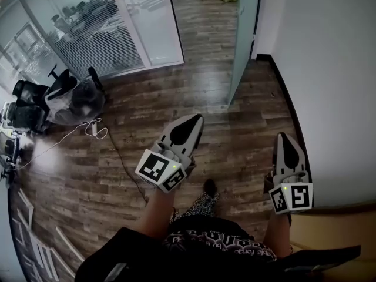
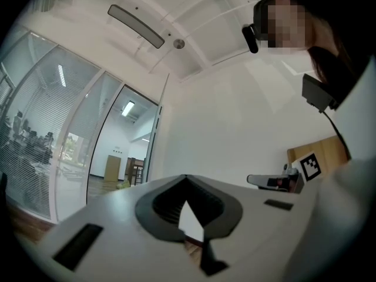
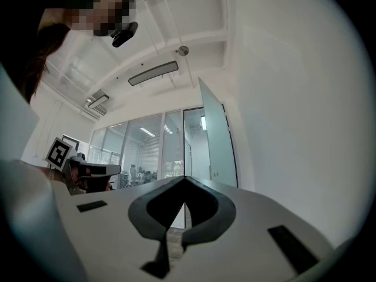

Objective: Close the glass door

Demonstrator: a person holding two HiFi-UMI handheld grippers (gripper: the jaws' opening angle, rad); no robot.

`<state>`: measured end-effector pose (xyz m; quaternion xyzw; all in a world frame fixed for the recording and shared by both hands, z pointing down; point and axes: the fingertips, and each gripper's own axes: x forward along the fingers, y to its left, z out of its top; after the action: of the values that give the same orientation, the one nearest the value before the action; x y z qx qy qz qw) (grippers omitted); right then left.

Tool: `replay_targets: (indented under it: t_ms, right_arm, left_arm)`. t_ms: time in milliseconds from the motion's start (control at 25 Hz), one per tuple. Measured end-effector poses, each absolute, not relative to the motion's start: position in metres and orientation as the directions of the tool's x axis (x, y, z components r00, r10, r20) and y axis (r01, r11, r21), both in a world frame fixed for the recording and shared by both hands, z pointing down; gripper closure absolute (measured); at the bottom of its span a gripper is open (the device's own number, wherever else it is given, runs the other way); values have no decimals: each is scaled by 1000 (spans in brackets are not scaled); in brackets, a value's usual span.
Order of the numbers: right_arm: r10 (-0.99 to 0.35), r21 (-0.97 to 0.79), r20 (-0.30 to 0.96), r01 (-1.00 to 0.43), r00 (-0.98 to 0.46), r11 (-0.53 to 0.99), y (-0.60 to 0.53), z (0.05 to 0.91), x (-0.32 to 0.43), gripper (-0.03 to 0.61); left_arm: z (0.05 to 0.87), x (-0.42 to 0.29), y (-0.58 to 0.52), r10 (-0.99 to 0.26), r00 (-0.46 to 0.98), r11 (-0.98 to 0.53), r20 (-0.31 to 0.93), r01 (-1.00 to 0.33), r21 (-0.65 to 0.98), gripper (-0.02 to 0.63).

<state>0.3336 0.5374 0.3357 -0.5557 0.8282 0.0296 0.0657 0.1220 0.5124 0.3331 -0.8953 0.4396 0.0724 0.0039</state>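
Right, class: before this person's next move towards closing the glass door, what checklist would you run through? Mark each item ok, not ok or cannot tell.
1. Glass door in view: ok. It stands open ahead, beside the white wall.
2. Left gripper free: ok. Its jaws are together with nothing between them.
3. Right gripper free: ok. Its jaws are together and empty.
4. A gripper in contact with the door: not ok. Both are well apart from it.
5. Way to the door: ok. No obstacle shows on the wooden floor ahead.
6. Handle or push point on the door located: cannot tell.
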Motion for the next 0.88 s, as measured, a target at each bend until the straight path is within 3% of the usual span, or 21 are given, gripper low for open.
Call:
replay_targets:
  t_ms: [320, 880]
  right_arm:
    - [-931, -4, -178, -946, -318, 324, 421, 310, 339, 574]
    - [-932, -30, -148, -941, -331, 338, 275, 321, 335, 574]
  left_arm:
    - [307, 121, 387, -770, 618, -625, -160, -780, -6, 620]
    - [321, 107, 251, -803, 583, -592, -125, -805, 48, 620]
